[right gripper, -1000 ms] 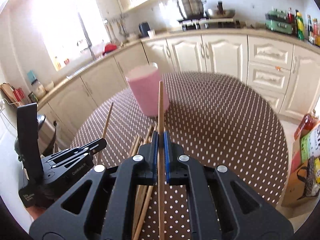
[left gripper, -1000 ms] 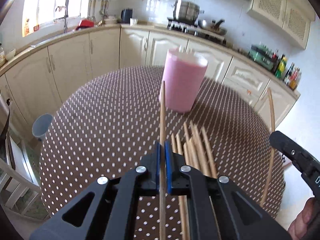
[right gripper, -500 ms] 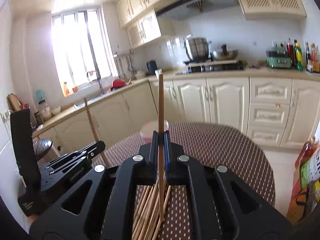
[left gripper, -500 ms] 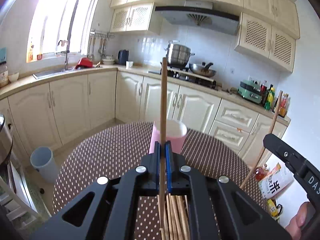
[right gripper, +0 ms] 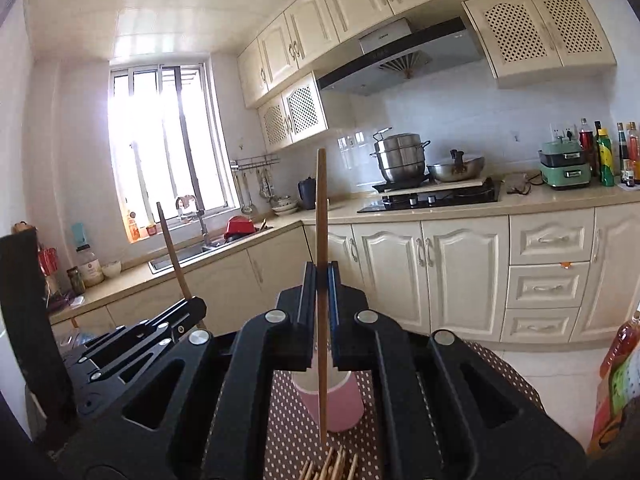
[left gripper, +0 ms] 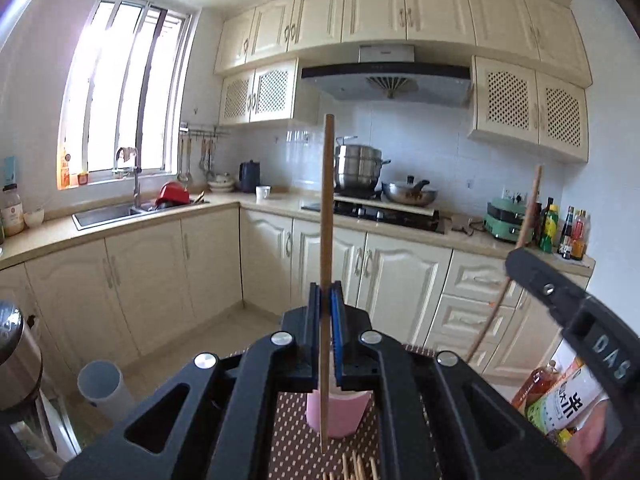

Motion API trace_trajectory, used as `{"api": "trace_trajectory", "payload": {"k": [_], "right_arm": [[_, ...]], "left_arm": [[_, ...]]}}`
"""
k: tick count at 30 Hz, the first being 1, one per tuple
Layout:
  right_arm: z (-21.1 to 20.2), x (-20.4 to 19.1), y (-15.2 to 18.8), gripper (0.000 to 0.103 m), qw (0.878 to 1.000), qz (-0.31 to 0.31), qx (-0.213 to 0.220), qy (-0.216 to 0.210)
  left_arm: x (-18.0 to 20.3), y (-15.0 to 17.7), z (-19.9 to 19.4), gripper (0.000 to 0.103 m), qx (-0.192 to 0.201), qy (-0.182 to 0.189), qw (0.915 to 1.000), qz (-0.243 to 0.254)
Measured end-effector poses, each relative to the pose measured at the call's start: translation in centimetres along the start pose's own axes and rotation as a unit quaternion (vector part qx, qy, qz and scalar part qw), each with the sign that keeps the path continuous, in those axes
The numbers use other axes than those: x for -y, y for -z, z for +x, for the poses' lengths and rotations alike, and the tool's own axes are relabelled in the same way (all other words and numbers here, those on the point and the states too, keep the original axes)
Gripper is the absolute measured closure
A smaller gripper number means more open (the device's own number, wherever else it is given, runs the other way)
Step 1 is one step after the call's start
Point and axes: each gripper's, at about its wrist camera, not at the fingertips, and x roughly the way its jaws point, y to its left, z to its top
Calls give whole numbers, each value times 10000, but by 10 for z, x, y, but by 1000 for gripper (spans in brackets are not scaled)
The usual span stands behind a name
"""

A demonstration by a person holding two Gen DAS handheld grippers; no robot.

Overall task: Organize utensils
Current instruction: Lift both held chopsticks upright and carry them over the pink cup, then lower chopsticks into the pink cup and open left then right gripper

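Observation:
My left gripper is shut on a wooden chopstick that stands upright through its jaws. My right gripper is shut on another upright chopstick. Both are raised above the table. The pink cup stands on the table below and ahead of both grippers; in the right wrist view the cup shows its open mouth. Several loose chopsticks lie on the table near me, also low in the left wrist view. The right gripper shows at the right of the left wrist view, and the left gripper at the left of the right wrist view.
The table has a brown cloth with white dots. Cream kitchen cabinets, a sink and a stove with pots lie beyond. A grey bin stands on the floor at left. Bottles and bags sit at right.
Both grippers have risen and tilted up with their chopsticks. The view swung from the table top to the kitchen wall, and the pink cup dropped low in both views.

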Motion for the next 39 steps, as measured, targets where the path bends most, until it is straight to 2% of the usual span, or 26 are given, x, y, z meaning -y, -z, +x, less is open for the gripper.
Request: {"api": "trace_trajectory", "payload": {"k": [3, 8, 16, 20, 28, 39], "right_arm": [[18, -7, -11, 97, 9999, -47, 53, 80], [40, -11, -20, 97, 9999, -57, 150, -47], [85, -5, -20, 97, 10000, -58, -3, -13], [104, 4, -11, 97, 9999, 9, -147, 28], [148, 34, 19, 97, 9968, 298, -734, 115], [171, 45, 57, 97, 9902, 401, -1340, 29]], "left_arm": [[8, -16, 16, 97, 59, -216, 9997, 47], [10, -31, 49, 97, -13, -315, 9995, -78], [7, -33, 98, 97, -68, -533, 9983, -246], [2, -23, 124, 97, -246, -533, 9978, -309], [-6, 9, 163, 97, -546, -492, 9966, -383], [-13, 48, 178, 97, -805, -457, 9950, -383]]}}
